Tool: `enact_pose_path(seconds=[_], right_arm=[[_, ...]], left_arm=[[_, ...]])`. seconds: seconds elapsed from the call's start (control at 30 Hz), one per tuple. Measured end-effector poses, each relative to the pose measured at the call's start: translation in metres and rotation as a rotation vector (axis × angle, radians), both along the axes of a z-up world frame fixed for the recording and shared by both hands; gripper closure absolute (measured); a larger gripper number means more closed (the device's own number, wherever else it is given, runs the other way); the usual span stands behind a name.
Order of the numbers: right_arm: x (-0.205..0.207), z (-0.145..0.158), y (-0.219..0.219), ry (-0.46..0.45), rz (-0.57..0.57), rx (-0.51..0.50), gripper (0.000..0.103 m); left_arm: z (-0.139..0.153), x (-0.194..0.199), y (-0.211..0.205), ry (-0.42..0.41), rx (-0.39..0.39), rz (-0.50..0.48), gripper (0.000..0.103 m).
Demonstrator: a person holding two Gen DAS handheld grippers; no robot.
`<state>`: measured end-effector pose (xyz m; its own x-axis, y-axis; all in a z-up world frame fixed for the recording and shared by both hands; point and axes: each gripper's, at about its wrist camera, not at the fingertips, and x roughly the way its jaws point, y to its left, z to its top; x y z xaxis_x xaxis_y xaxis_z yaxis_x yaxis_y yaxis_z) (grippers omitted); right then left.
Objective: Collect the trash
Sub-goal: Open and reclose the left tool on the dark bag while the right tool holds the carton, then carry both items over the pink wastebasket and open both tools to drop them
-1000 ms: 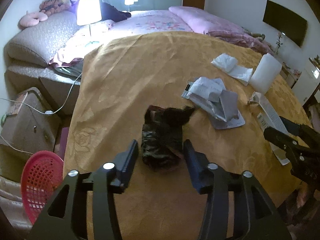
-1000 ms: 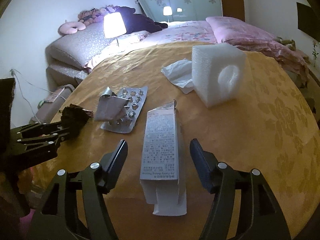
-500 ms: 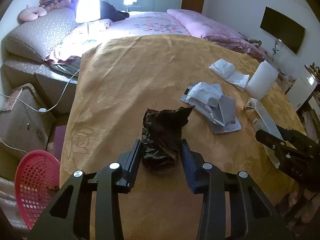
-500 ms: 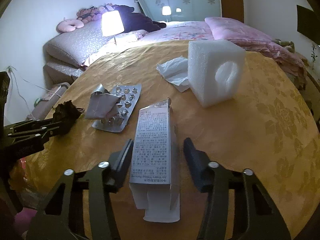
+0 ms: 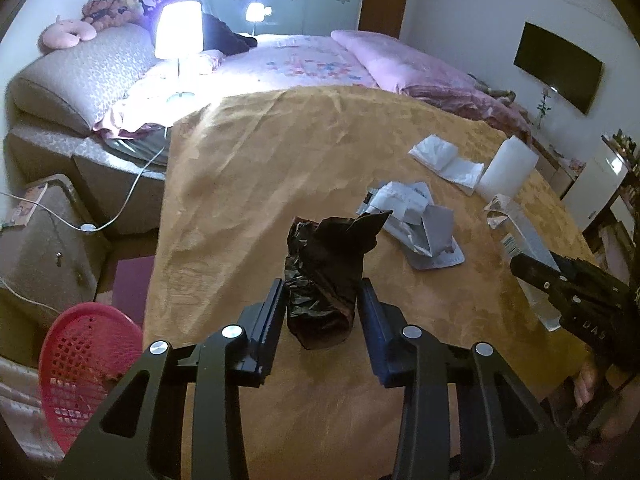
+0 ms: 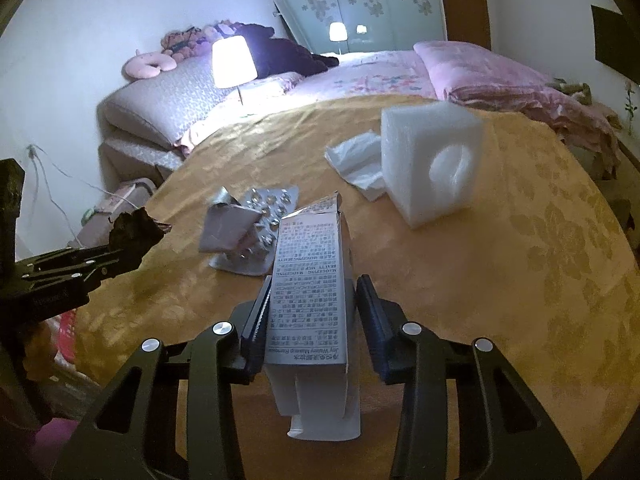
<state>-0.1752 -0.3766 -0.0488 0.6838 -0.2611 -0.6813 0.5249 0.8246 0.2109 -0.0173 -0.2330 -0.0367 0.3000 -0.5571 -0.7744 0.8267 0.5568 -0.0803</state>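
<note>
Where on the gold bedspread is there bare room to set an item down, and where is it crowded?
Bare cloth spans the gold bedspread left of the black bag, toward the lamp. Another patch lies right of the foam block. Crowded: the strip holding blister packs, printed carton and tissue.

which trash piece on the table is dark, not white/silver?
The crumpled black plastic bag, between the left gripper's fingers. The carton, foam block, tissue and blister pack are all pale or silvery.
</note>
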Motion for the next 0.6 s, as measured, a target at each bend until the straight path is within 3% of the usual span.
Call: enact_pose_path(seconds=[0.6], right_arm=[[0.034,0.025,0.030,-0.032,0.101,-0.017,0.063]], left_arm=[[0.027,0.024,0.068,-0.029,-0.019,0.131,0.068]])
